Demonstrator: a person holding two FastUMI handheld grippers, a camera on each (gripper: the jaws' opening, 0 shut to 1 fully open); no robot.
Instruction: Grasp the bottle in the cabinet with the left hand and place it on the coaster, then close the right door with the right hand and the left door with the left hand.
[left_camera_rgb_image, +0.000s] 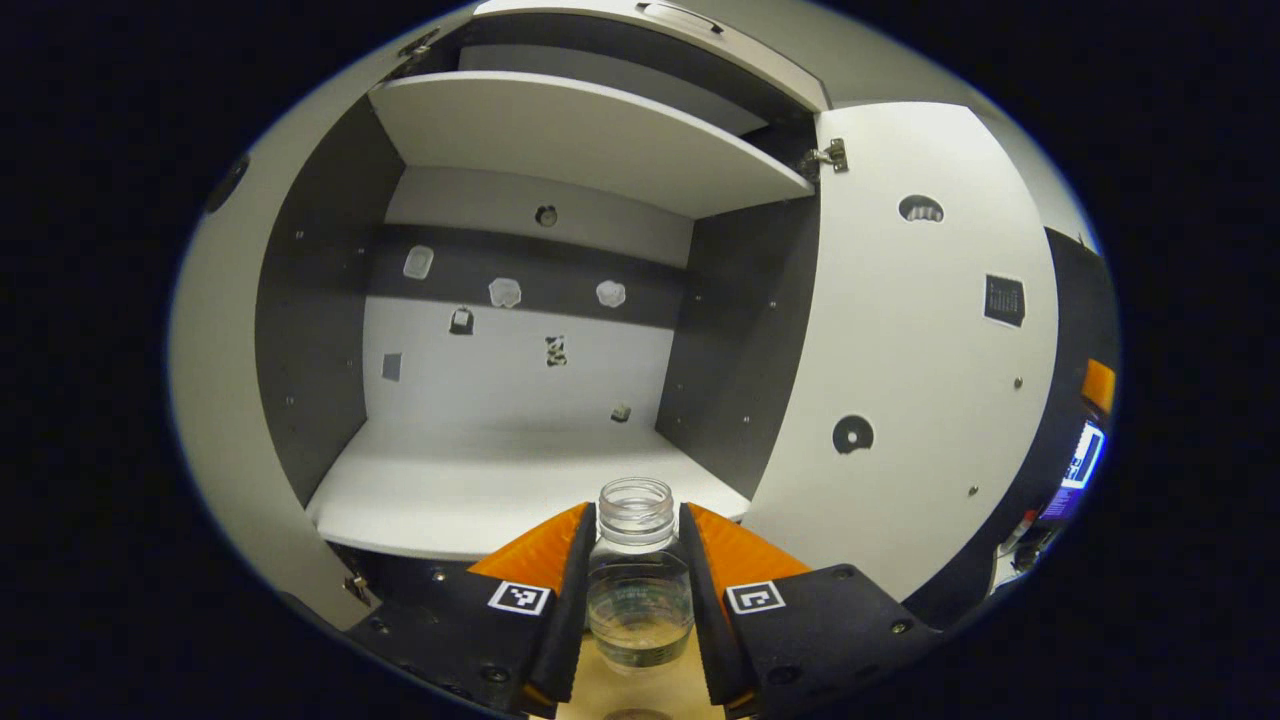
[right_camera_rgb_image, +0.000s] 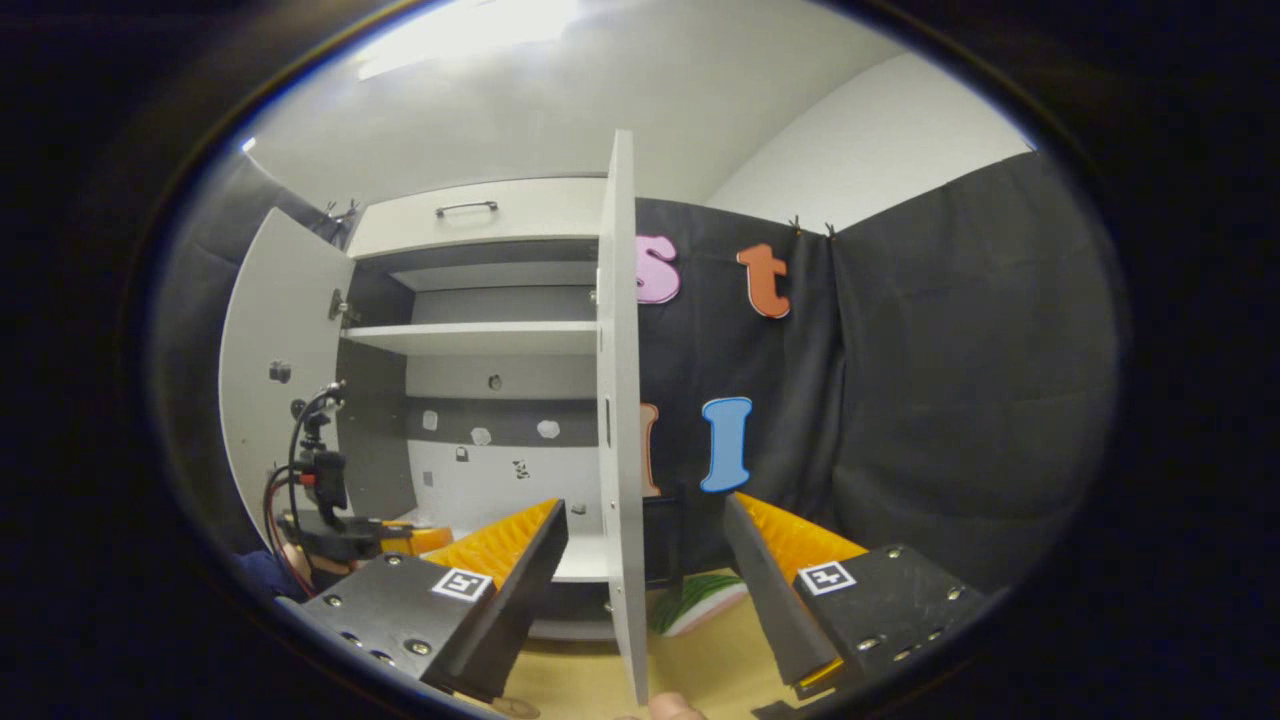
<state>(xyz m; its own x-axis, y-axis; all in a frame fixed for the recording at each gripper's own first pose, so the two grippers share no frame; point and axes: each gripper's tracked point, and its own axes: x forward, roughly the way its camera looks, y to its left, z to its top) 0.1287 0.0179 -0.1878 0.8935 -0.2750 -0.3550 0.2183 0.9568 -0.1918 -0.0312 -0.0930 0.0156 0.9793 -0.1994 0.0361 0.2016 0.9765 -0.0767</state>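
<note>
Left gripper view: the left gripper (left_camera_rgb_image: 638, 590) pinches a clear, uncapped bottle (left_camera_rgb_image: 638, 580) between both fingers, upright, just in front of the open cabinet (left_camera_rgb_image: 520, 300). Liquid fills the bottle's lower part. A tan tabletop (left_camera_rgb_image: 600, 690) lies beneath it. The cabinet's lower shelf (left_camera_rgb_image: 480, 490) is white; small stickers dot the back wall. The right door (left_camera_rgb_image: 920, 350) stands open.

Right gripper view: the right gripper (right_camera_rgb_image: 645, 590) has its fingers spread wide, one on each side of the right door's edge (right_camera_rgb_image: 622, 420), without touching it. The left door (right_camera_rgb_image: 280, 370) stands open. The left gripper (right_camera_rgb_image: 350, 535) shows low at the cabinet front. A green-rimmed object (right_camera_rgb_image: 700, 605) lies on the tabletop (right_camera_rgb_image: 700, 660) beyond the door.
</note>
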